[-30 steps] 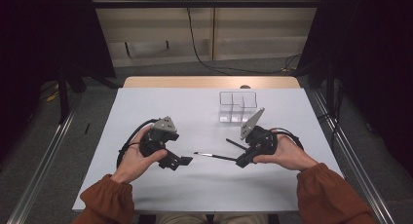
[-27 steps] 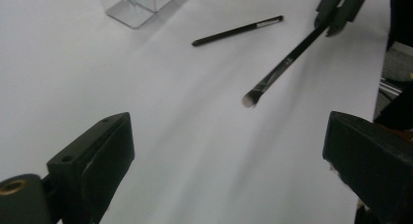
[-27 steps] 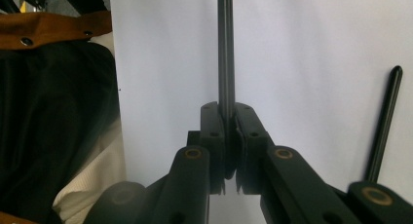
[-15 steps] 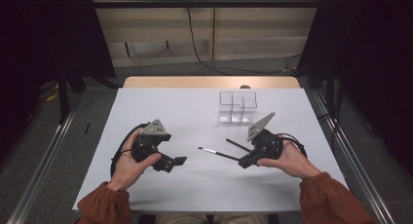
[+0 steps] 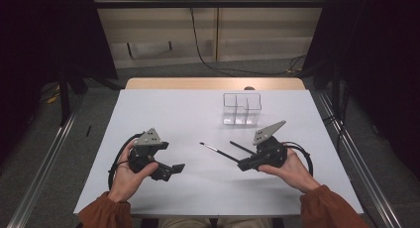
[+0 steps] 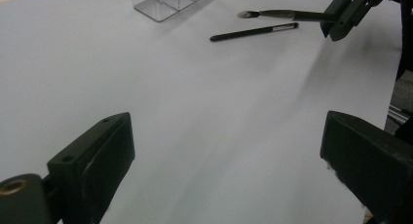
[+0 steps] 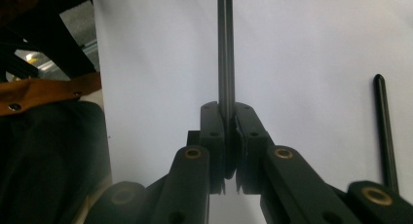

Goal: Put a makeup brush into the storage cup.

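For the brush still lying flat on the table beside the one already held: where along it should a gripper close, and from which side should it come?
Grip the lying brush mid-handle, coming from above with the jaws straddling the shaft crosswise. It is thin, straight and flat on the white table, so only its two long sides offer purchase. The open left gripper is free; the right gripper already clamps the held brush. I'd avoid the tip.

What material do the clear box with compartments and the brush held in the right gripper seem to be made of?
The clear compartmented box looks like glossy acrylic or similar plastic: see-through walls, bright edges. The thin dark brush in the right gripper seems to have a smooth, dark-coated handle, wood or plastic unclear, with a soft bristle tip.
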A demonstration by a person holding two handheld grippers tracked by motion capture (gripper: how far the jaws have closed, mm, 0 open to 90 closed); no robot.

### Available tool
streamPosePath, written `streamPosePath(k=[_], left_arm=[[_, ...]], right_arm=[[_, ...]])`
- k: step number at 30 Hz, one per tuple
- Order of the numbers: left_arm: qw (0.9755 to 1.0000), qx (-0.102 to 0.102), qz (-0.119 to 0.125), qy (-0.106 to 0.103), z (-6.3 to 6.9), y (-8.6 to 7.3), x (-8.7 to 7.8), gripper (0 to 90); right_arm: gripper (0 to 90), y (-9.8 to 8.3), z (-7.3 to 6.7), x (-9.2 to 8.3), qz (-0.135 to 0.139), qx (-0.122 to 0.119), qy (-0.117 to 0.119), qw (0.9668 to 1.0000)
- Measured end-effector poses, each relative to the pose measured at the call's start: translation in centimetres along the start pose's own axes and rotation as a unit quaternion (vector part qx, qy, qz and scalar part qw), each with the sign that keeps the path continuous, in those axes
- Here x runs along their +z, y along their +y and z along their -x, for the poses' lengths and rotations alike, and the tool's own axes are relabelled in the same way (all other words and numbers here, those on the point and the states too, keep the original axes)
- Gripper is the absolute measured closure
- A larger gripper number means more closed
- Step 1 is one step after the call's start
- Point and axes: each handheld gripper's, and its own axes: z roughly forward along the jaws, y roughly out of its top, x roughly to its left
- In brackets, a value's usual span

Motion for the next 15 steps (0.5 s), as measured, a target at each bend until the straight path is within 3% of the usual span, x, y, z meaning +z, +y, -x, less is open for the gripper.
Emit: streamPosePath(k=[15], left_arm=[[1.0000, -0.007, -0.001, -0.005, 0.01, -0.33, 0.44, 5.5]], right_arm=[[84.6, -0.35, -0.54, 0.95, 0.056, 0.013, -0.008, 0.9983]])
